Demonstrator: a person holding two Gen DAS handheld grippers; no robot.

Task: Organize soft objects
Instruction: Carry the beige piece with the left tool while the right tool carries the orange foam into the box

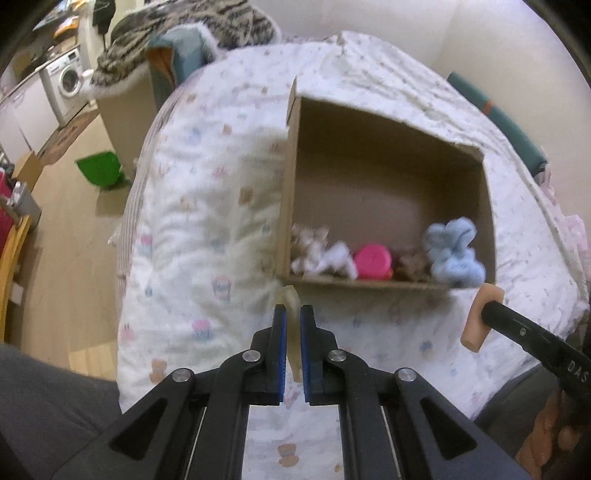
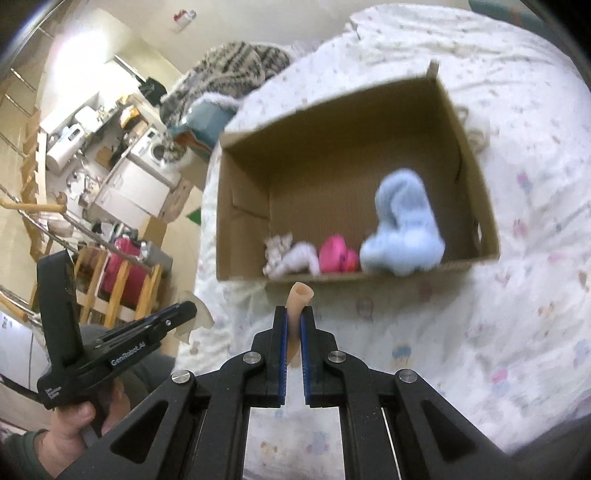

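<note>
- The left gripper (image 1: 293,314) has its fingers (image 1: 280,347) closed tight on a thin pale soft piece (image 1: 292,334) that sticks out past the tips.
- The right gripper (image 2: 293,314) has its fingers (image 2: 283,343) closed tight on a tan soft tube (image 2: 298,306), whose open end pokes up past the tips.
- Just beyond both sets of fingers is an open cardboard box (image 1: 288,192).
- Inside it, along the near wall, lie a blue fluffy toy (image 2: 402,229), a pink toy (image 2: 336,256) and small white and brown fluffy toys (image 2: 290,256).
- The box sits on a bed (image 1: 207,206) with a white quilt that has little pictures on it.
- Far off to the left of the fingers are a wood floor (image 1: 70,229), a green bin (image 1: 101,170), a washing machine (image 1: 66,83) and a striped blanket (image 1: 184,26).
</note>
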